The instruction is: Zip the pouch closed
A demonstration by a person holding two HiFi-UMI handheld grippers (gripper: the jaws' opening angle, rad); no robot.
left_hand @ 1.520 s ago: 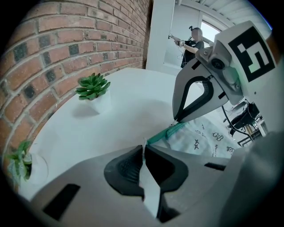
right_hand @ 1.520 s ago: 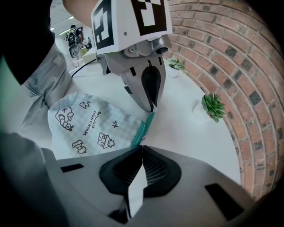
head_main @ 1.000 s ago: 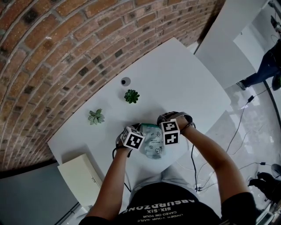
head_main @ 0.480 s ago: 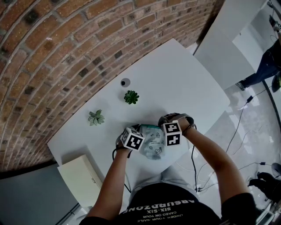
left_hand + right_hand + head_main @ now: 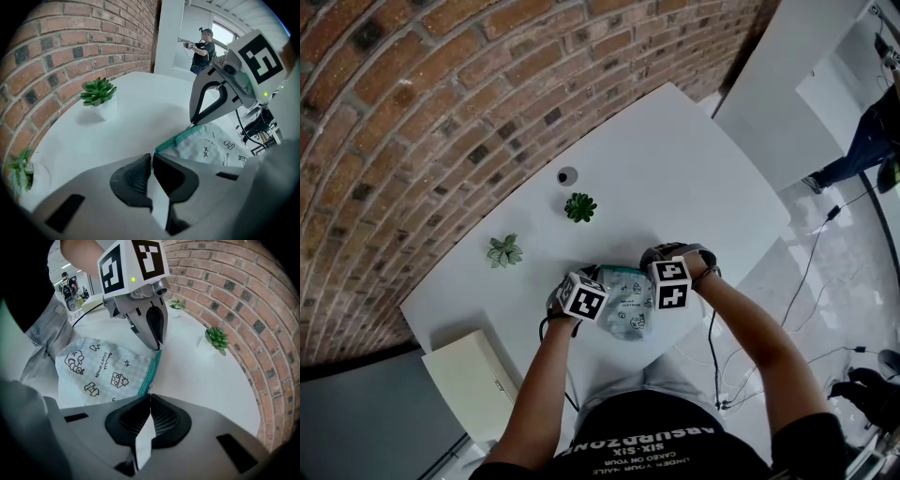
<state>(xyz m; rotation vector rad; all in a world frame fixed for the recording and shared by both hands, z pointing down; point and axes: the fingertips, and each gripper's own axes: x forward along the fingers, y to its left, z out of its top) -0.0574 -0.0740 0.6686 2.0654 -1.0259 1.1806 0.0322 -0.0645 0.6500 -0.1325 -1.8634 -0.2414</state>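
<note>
Brick wall (image 5: 441, 94) curves behind a white table (image 5: 694, 159), and the pouch (image 5: 628, 300) lies at the table's 6 o'clock edge, just in front of the person, with two small potted succulents (image 5: 579, 206) well apart from it toward 11 o'clock. The left gripper (image 5: 153, 157) has its jaws pressed nearly together, pinching a thin bit of the pouch at one end of the teal zipper edge (image 5: 151, 371). The right gripper (image 5: 150, 397) has its jaws fully together at the opposite end of that edge, nipped on it where a slider could sit, though the slider itself is too small to make out. How much of the zip is already closed cannot be read from these views. To do this step well, the left pinch should act as an anchor, holding the fabric taut so the teeth lie straight. The right should draw along the line of the teal edge, low over the table and steady, not lifting or twisting, since slack or a sideways tug would likely jam the slider or slip the grip.
</note>
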